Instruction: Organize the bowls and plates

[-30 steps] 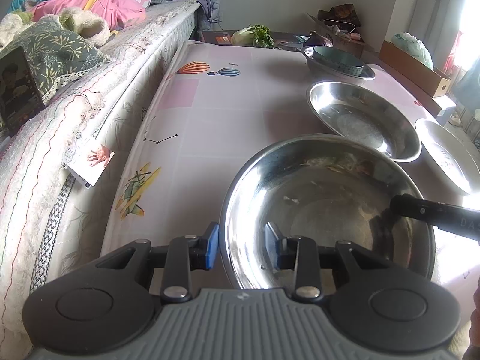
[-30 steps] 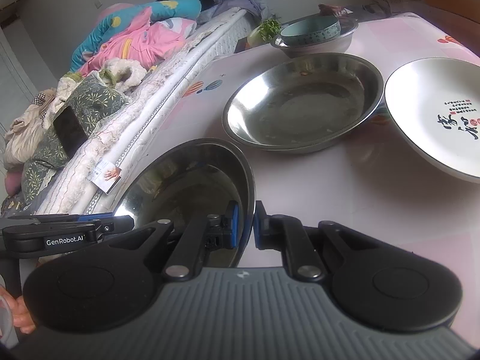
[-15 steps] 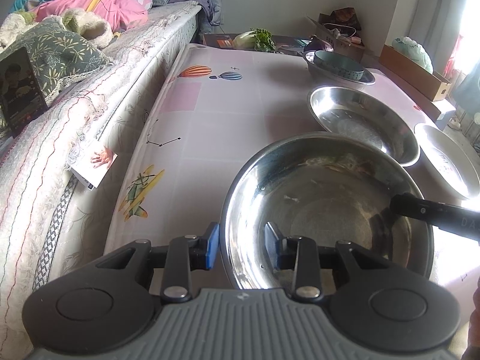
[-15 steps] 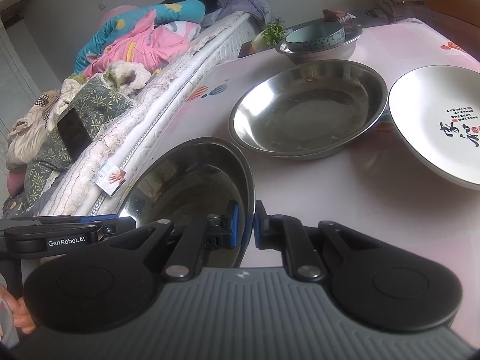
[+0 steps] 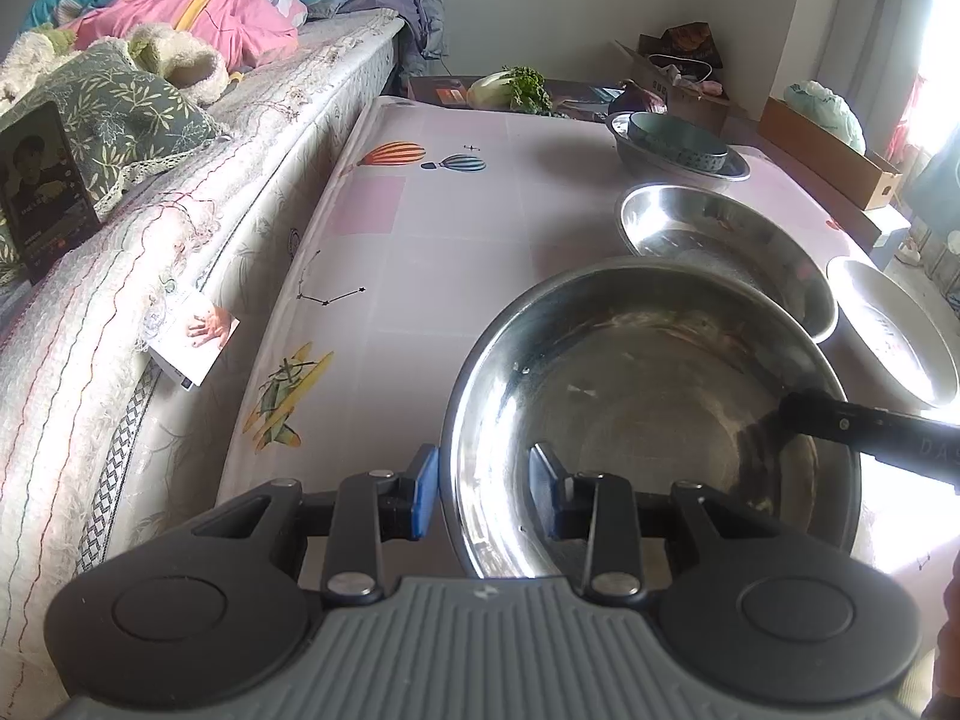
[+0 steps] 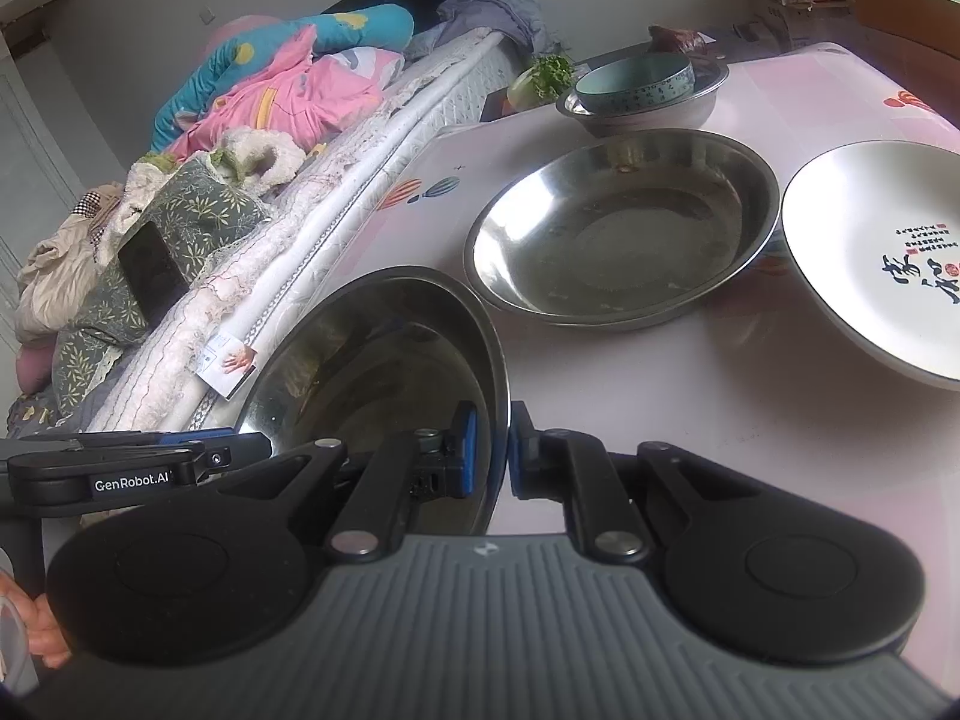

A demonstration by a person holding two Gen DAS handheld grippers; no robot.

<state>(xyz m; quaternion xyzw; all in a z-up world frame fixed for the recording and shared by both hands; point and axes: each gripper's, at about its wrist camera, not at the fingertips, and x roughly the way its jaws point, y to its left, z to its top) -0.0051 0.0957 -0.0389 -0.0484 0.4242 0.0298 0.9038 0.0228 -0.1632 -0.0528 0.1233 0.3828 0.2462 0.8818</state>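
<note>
Right gripper (image 6: 487,450) is clamped on the near steel bowl's (image 5: 648,414) rim, one pad inside, one outside. Left gripper (image 5: 483,495) straddles the opposite rim w/ jaws partly apart; can't tell if its pads press the metal. Bowl is tilted, at the near edge of the table (image 5: 432,228), which is covered w/ a pink cloth printed w/ balloons and planes. Just beyond sits a 2nd steel bowl (image 6: 624,234), empty, and beside it on the right a white plate (image 6: 870,252) w/ black lettering. Further back, a teal bowl (image 6: 636,81) nests in a small steel basin (image 6: 648,114). Leafy greens (image 5: 516,90) lie past the table's far end. Bed (image 5: 180,228) runs along the table's left side, piled w/ a pink-blue blanket (image 5: 198,6) and a leaf-print pillow (image 5: 126,114); a phone (image 5: 42,186) leans there. Cardboard box (image 5: 834,156) by the right wall.
</note>
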